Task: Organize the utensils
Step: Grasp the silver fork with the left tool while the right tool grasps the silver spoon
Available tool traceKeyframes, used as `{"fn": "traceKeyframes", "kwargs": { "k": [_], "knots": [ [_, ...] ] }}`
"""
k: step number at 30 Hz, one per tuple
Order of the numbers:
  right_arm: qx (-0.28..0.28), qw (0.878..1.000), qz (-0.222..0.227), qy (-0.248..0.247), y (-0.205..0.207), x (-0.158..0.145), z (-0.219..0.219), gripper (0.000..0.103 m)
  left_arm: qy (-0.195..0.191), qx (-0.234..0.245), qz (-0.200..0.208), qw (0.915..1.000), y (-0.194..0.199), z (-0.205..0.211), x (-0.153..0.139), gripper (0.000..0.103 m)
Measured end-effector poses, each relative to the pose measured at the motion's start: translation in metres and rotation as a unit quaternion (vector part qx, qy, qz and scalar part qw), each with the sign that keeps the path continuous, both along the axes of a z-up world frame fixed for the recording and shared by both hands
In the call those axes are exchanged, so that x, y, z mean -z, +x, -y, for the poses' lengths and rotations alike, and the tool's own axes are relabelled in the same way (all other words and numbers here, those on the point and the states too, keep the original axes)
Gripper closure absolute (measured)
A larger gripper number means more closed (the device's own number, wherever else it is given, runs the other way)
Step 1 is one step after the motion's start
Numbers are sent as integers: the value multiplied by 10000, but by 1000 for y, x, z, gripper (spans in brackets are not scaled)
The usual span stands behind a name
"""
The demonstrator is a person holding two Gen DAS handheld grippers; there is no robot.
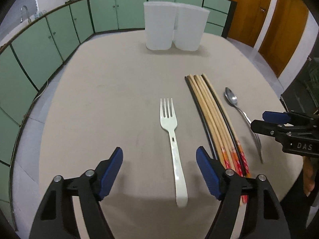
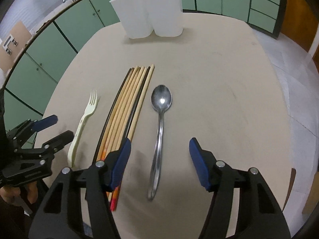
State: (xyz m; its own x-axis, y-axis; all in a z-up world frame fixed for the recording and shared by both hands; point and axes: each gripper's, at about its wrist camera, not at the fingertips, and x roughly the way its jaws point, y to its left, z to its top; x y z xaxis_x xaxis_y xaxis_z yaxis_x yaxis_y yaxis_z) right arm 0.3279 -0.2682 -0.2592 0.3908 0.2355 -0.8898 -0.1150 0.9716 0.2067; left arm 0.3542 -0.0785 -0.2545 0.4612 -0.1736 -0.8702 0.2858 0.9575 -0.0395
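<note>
A white plastic fork [image 1: 169,123] lies on the beige table [image 1: 99,99], tines pointing away. My left gripper [image 1: 159,152] hovers open above it, the fork's handle running between the blue pads without touching them. Beside the fork lies a bundle of several wooden and dark chopsticks [image 1: 211,115], then a metal spoon [image 1: 231,97]. In the right wrist view my right gripper [image 2: 159,142] stands open astride the spoon [image 2: 161,99] handle, its left pad over the chopsticks [image 2: 127,107]. The fork [image 2: 89,107] and left gripper [image 2: 53,127] show at the left.
Two white tub-shaped holders [image 1: 157,27] [image 1: 189,29] stand side by side at the table's far edge. Green cabinets [image 1: 39,45] curve behind and to the left, wooden doors [image 1: 283,25] at the right. A hand [image 2: 12,195] grips the left tool.
</note>
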Motion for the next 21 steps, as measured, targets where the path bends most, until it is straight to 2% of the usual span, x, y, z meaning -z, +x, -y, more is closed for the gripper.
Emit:
{"fn": "traceKeyframes", "kwargs": {
  "k": [5,9,16,19,20,21],
  "knots": [
    [-113,9999,-40,-83,18,5,-5,44,-21,23,-176,9998,13,6,8,39],
    [-183,9997,-31,-174,24,8,-6,48,2,-23,-222,9998,18,8,15,39],
    [-233,9994,16,-260,33,9,-1,56,261,-6,-18,9997,20,14,16,40],
    [-254,9992,50,-296,33,7,-2,61,269,-36,8,9996,21,13,14,58],
    [-274,9992,57,-300,34,7,-2,62,215,-18,-10,9998,21,13,13,71],
    [-302,9990,55,-313,34,7,-4,63,191,-4,-27,9998,21,13,13,75]
  ]
}}
